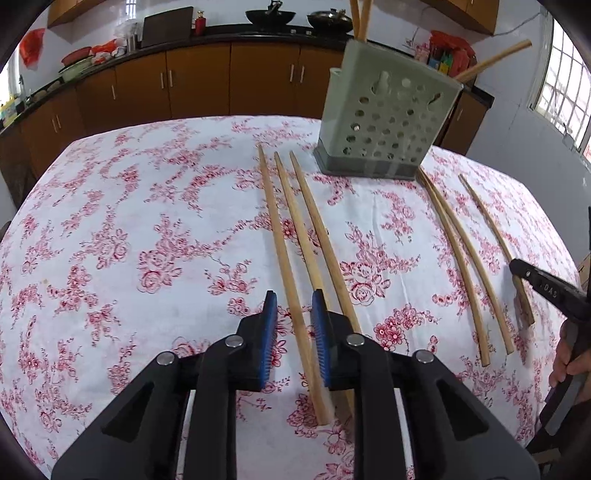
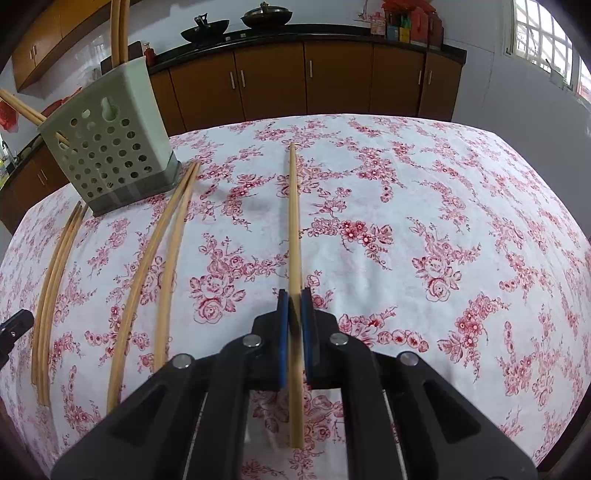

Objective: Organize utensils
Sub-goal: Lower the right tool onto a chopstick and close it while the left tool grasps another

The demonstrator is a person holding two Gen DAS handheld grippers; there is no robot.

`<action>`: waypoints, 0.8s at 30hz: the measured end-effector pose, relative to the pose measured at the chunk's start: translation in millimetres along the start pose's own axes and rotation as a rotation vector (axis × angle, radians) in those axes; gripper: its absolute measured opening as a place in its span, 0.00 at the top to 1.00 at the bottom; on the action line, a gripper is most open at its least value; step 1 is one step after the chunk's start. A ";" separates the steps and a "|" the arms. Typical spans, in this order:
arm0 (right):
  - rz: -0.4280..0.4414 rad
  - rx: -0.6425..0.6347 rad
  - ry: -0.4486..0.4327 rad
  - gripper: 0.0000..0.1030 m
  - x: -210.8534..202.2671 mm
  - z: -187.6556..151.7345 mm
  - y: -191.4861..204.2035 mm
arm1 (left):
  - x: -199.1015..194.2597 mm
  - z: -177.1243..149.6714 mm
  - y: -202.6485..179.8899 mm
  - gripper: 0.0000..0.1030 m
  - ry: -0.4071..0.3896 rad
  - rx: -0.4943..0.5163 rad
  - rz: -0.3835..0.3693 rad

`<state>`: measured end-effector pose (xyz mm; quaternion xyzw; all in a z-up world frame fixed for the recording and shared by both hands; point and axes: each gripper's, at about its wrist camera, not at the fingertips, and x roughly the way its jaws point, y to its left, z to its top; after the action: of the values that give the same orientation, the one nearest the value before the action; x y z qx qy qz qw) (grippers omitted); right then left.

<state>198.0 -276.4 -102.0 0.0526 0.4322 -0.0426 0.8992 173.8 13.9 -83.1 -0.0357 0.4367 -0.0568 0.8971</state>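
Wooden chopstick [image 2: 294,221] is clamped by right gripper [image 2: 294,299], pointing to 12 o'clock | left gripper [image 1: 294,306] is held apart around middle chopstick [image 1: 291,236], not pressed | perforated holder [image 1: 384,122] is seen at 1 o'clock on floral tablecloth [image 1: 147,221]

A table under a white cloth [image 2: 424,177] with red flowers fills the foreground. Behind it runs a dark counter [image 2: 314,31] over brown cabinets [image 2: 273,85], bearing two dark pans [image 1: 271,16], probably woks. Daylight enters a barred window [image 1: 565,92] in the white wall.
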 end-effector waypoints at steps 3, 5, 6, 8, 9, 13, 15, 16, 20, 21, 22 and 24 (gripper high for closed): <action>0.000 0.000 0.000 0.92 -0.4 0.1 1.0 | 6.1 -1.5 -3.0 0.90 0.014 0.011 0.028; 0.000 0.000 0.000 0.92 -0.3 0.1 1.1 | 7.1 -0.8 -4.8 0.91 0.011 0.021 0.051; -0.001 -0.002 -0.001 0.92 -0.1 0.4 1.1 | 8.2 0.7 -4.4 0.92 0.010 0.019 0.063; -0.001 -0.006 -0.002 0.92 -0.1 1.0 0.7 | 10.9 4.7 1.0 0.92 0.006 0.008 0.088; 0.001 -0.007 -0.003 0.92 0.5 0.9 1.1 | 11.9 6.9 5.2 0.93 0.005 0.000 0.095; 0.002 -0.007 -0.008 0.92 4.1 5.5 2.0 | 19.4 18.9 26.5 0.93 -0.010 -0.022 0.126; -0.003 -0.010 -0.018 0.92 6.7 7.6 2.4 | 22.1 22.9 34.1 0.93 -0.019 -0.018 0.127; -0.006 -0.011 -0.022 0.92 7.6 8.5 2.5 | 23.3 24.5 36.2 0.93 -0.022 -0.015 0.123; -0.009 -0.014 -0.027 0.92 9.6 10.3 2.3 | 24.1 25.3 40.8 0.92 -0.024 -0.025 0.100; -0.005 -0.011 -0.027 0.92 9.7 10.4 1.4 | 23.9 25.3 41.4 0.92 -0.024 -0.027 0.097; -0.001 -0.008 -0.027 0.92 9.9 10.7 0.9 | 23.8 25.9 41.7 0.92 -0.024 -0.028 0.095; 0.002 -0.005 -0.027 0.92 10.1 10.6 1.1 | 23.9 26.0 42.9 0.92 -0.024 -0.032 0.090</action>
<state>212.7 -277.0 -103.2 0.0503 0.4201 -0.0414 0.9051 212.0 53.6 -90.6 -0.0310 0.4280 -0.0089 0.9032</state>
